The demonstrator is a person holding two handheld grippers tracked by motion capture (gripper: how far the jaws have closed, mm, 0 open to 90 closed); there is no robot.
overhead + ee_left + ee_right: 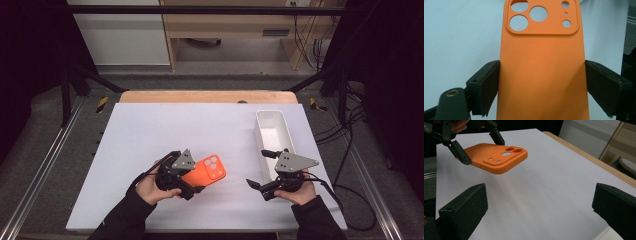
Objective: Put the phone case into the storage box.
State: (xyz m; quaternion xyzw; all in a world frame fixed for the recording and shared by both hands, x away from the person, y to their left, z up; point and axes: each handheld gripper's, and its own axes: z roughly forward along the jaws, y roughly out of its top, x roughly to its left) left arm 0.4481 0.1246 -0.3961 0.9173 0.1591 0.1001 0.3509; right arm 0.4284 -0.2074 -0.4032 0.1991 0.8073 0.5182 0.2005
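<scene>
An orange phone case (pixel 209 171) with camera cut-outs hangs a little above the white table sheet (pixel 165 125). My left gripper (pixel 195 176) is shut on its lower end, one jaw on each long edge. In the left gripper view the case (pixel 541 70) runs up between the two black pads (pixel 489 85), back side up. In the right gripper view the case (pixel 496 157) floats clear of the table, pinched by the left gripper (pixel 483 150). My right gripper (pixel 257 168) stands open to the right of the case, jaws wide apart (pixel 541 202) with nothing between them.
A long white bin (pixel 257 131) lies at the table's right side, just beyond the right gripper. The wooden table edge (pixel 205 96) shows past the sheet's far side. Metal frame rails (pixel 45 155) and cables flank the table.
</scene>
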